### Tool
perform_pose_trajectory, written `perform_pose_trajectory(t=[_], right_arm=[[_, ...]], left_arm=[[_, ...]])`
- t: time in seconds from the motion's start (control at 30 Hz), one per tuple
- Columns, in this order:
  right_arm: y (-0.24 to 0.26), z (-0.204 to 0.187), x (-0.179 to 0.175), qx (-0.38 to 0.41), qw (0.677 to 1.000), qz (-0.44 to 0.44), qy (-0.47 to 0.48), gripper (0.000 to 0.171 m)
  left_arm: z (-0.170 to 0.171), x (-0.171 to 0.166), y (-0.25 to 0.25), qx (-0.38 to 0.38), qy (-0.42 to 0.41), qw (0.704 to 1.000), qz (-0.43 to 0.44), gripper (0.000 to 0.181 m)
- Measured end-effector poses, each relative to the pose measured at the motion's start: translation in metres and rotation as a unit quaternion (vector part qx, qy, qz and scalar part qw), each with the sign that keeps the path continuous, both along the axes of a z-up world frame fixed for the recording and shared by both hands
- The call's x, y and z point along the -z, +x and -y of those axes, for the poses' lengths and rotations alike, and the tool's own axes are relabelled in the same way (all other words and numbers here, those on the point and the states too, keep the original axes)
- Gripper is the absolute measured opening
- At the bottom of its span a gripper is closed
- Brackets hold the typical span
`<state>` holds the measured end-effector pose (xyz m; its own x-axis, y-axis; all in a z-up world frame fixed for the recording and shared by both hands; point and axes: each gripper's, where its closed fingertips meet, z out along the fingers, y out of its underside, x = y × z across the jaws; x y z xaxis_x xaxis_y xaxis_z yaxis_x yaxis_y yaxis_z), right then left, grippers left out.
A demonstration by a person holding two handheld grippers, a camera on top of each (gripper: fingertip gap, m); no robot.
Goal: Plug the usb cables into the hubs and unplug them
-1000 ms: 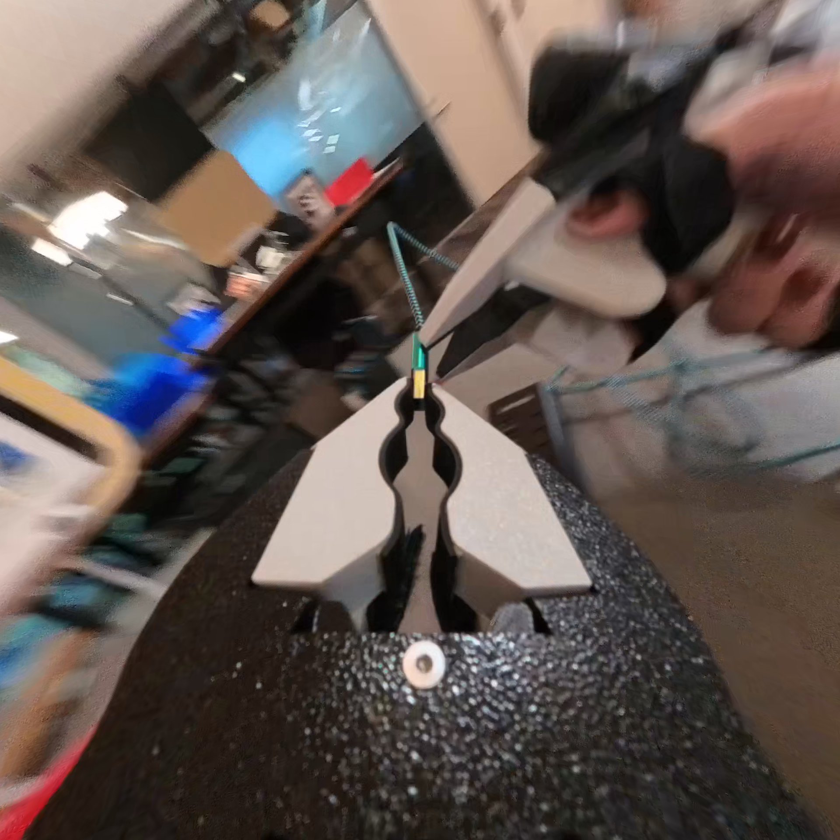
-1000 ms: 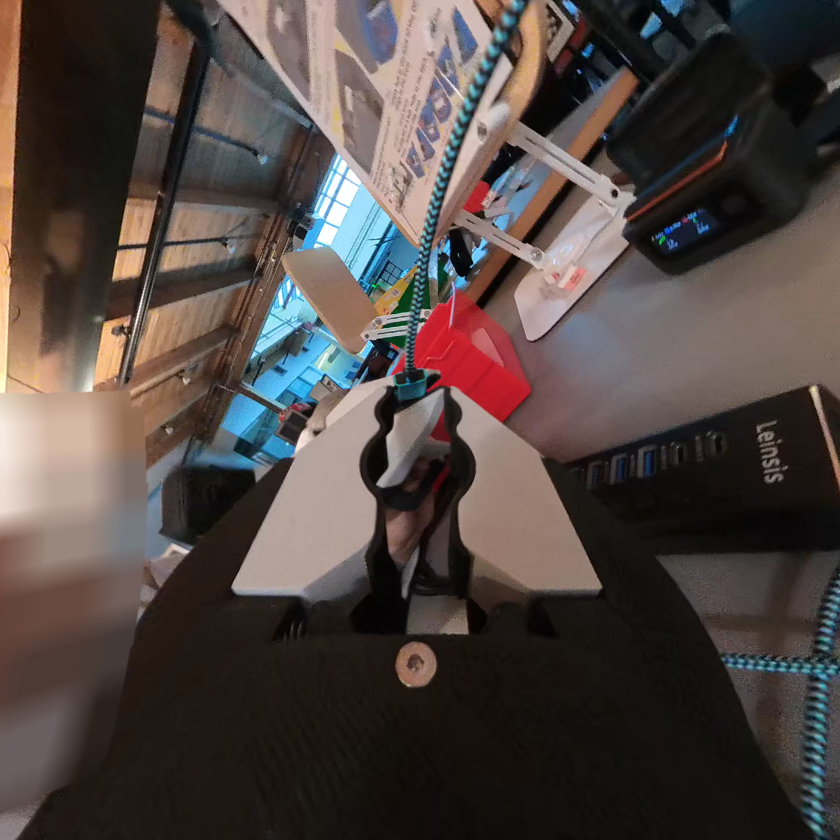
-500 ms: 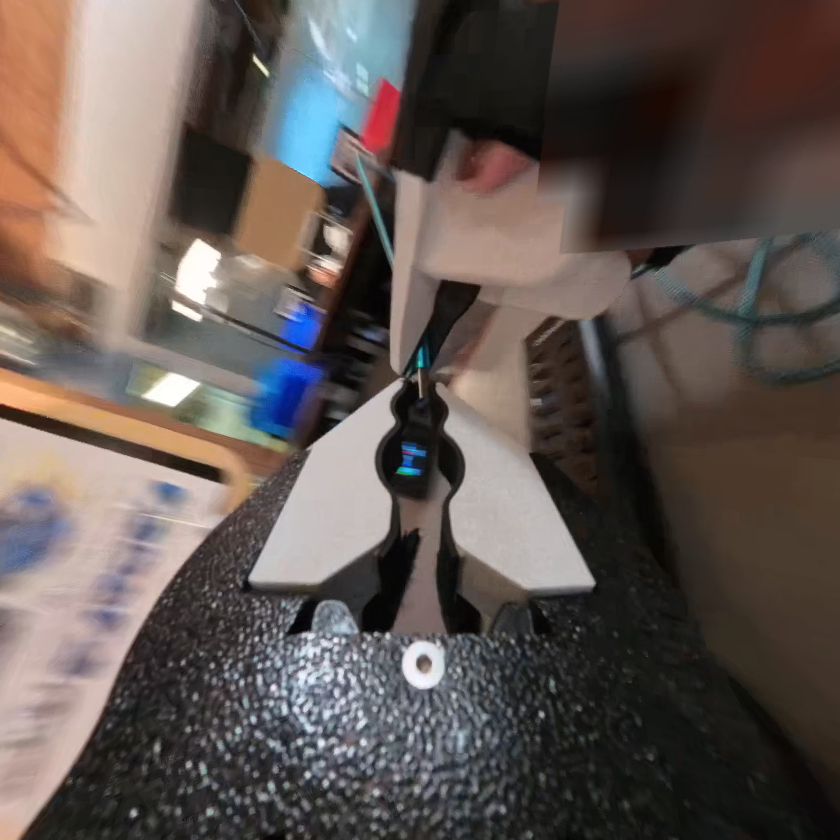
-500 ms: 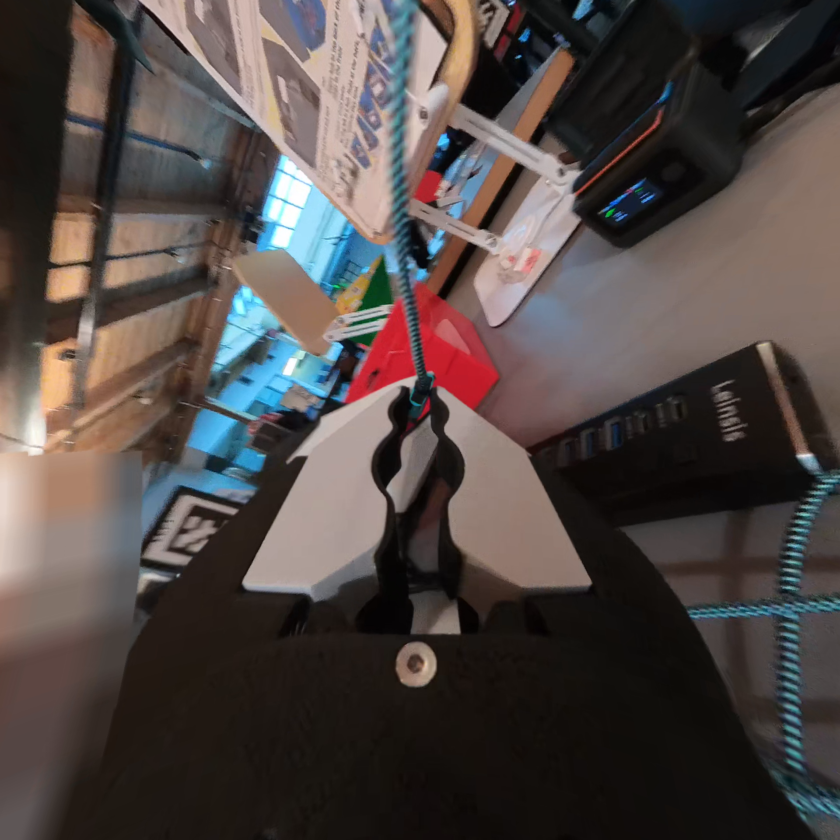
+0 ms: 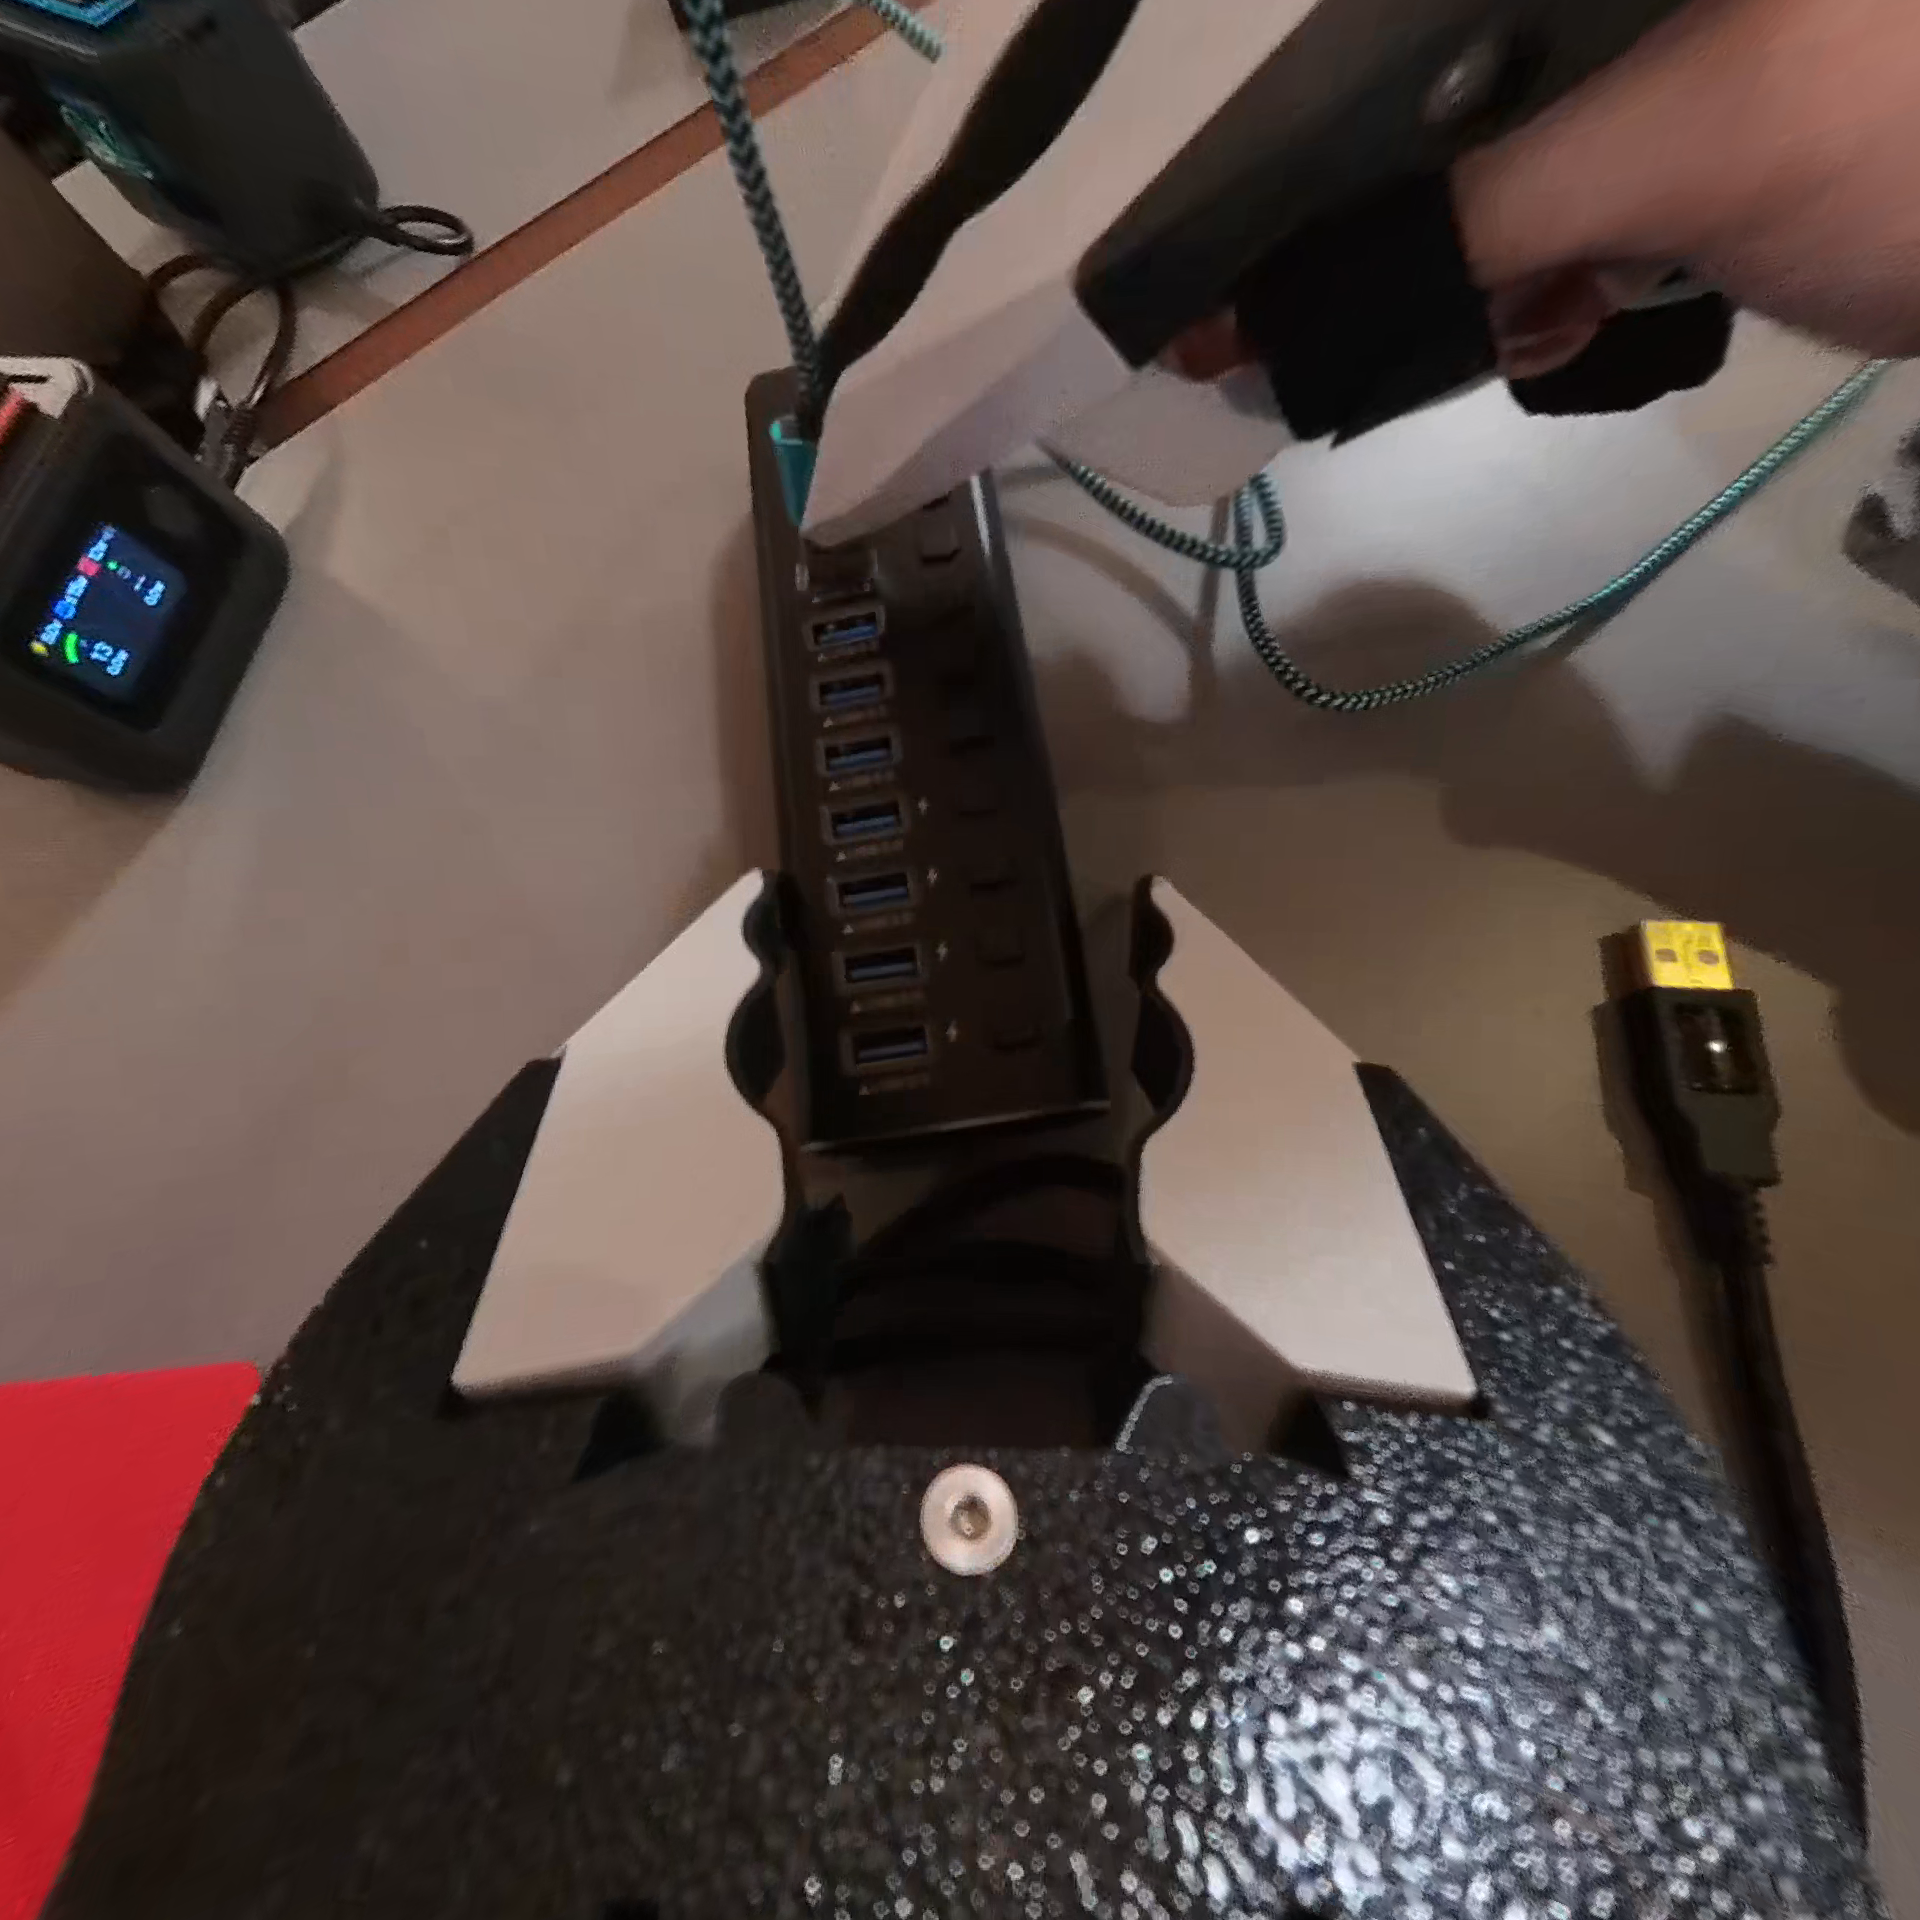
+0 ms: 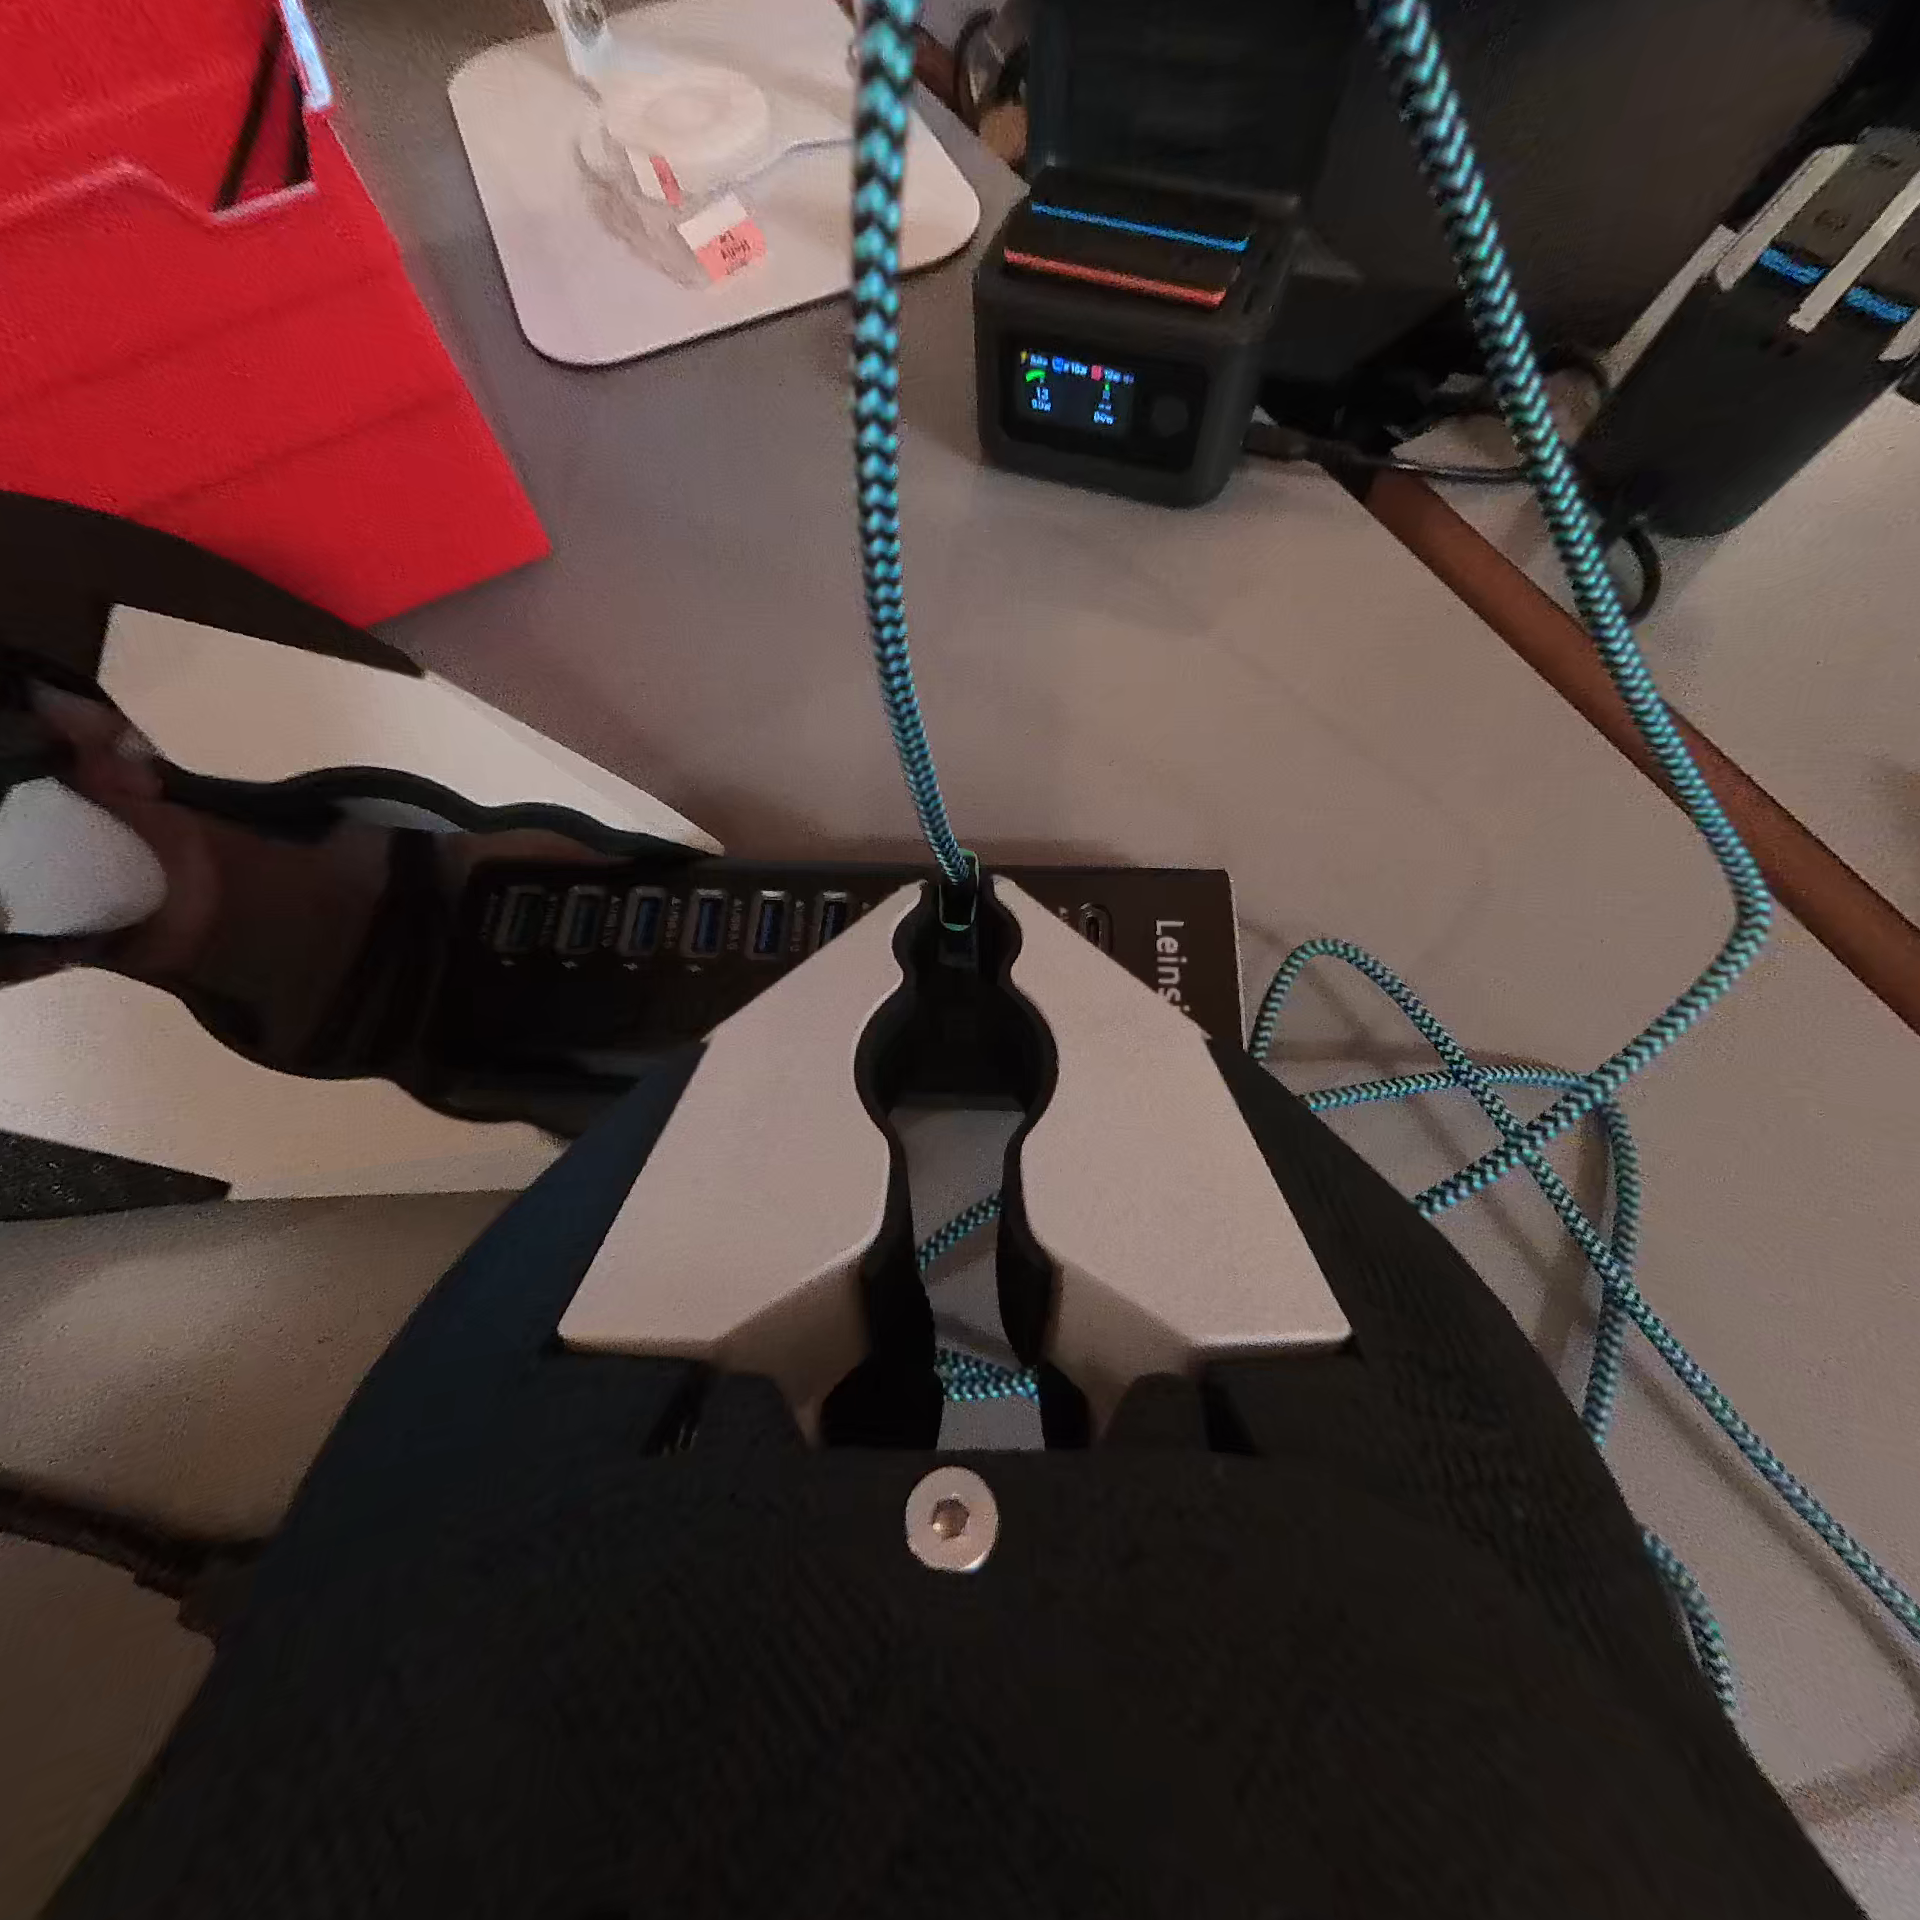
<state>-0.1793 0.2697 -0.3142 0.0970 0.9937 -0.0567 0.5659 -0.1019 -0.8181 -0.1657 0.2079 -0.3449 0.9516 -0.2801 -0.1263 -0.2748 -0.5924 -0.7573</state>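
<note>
Your left gripper (image 5: pixel 956 894) has its fingers spread wide around the near end of the black hub (image 5: pixel 914 790) lying on the worktop (image 5: pixel 468 727), while your right gripper (image 6: pixel 958 894) pinches the teal braided cable's plug (image 6: pixel 956 914) at the hub's far end.

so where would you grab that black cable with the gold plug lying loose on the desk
Grip the black cable by its moulded black plug housing, just behind the gold tip. Come from above, fingers across its narrow sides: it lies flat, the body is rigid, and the desk either side looks free.
</note>
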Motion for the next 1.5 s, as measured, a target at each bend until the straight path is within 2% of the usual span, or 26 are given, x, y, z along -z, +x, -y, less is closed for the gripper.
perform_pose_trajectory(t=[0.07, 0.37, 0.5, 0.73, 0.77, 0.8, 0.87, 0.97, 1.1, 1.17, 1.3, 1.43, 1.5], right_arm=[[0.000, -0.001, 0.001, 0.003, 1.000, 0.011, -0.005, 0.004], [-0.001, 0.000, 0.008, 0.023, 0.995, 0.089, -0.047, 0.005], [0.000, 0.001, 0.013, 0.031, 0.995, 0.098, -0.015, 0.006], [0.000, -0.001, 0.011, 0.034, 0.997, 0.067, -0.023, 0.009], [0.003, -0.005, 0.006, 0.053, 0.996, 0.067, -0.018, 0.027], [0.006, -0.007, -0.006, 0.066, 0.996, 0.051, -0.011, 0.031], [0.015, -0.004, -0.041, 0.102, 0.995, 0.002, -0.003, 0.025], [0.038, 0.016, -0.073, 0.131, 0.990, -0.056, 0.026, 0.032], [0.071, 0.079, -0.068, 0.058, 0.993, -0.094, 0.049, 0.039], [0.089, 0.105, -0.057, 0.035, 0.990, -0.105, 0.084, 0.039], [0.120, 0.118, -0.047, 0.067, 0.968, -0.148, 0.190, 0.033], [0.128, 0.125, -0.050, 0.064, 0.966, -0.165, 0.187, 0.032], [0.129, 0.124, -0.048, 0.064, 0.968, -0.163, 0.179, 0.033]], left_arm=[[-0.001, -0.001, -0.003, -0.010, 0.002, 1.000, 0.002, 0.057], [-0.002, -0.001, -0.004, -0.006, 0.003, 1.000, 0.010, 0.057], [-0.002, -0.001, -0.004, -0.006, 0.002, 1.000, 0.008, 0.056], [-0.002, -0.001, -0.004, -0.007, 0.002, 1.000, 0.008, 0.057], [-0.002, -0.001, -0.004, -0.007, 0.002, 1.000, 0.011, 0.057], [-0.003, 0.000, -0.004, -0.007, 0.001, 1.000, 0.017, 0.057], [-0.003, -0.001, -0.004, -0.007, 0.002, 1.000, 0.025, 0.059], [0.004, -0.017, -0.010, -0.025, 0.027, 0.999, 0.005, 0.073], [0.036, -0.038, 0.015, 0.022, 0.041, 0.998, 0.032, 0.075], [0.058, -0.041, 0.042, 0.077, 0.028, 0.994, 0.069, 0.068], [0.090, -0.027, 0.083, 0.154, -0.020, 0.983, 0.096, 0.056], [0.099, 0.002, 0.095, 0.174, -0.069, 0.981, 0.042, 0.041], [0.102, 0.004, 0.097, 0.177, -0.071, 0.981, 0.037, 0.034]])
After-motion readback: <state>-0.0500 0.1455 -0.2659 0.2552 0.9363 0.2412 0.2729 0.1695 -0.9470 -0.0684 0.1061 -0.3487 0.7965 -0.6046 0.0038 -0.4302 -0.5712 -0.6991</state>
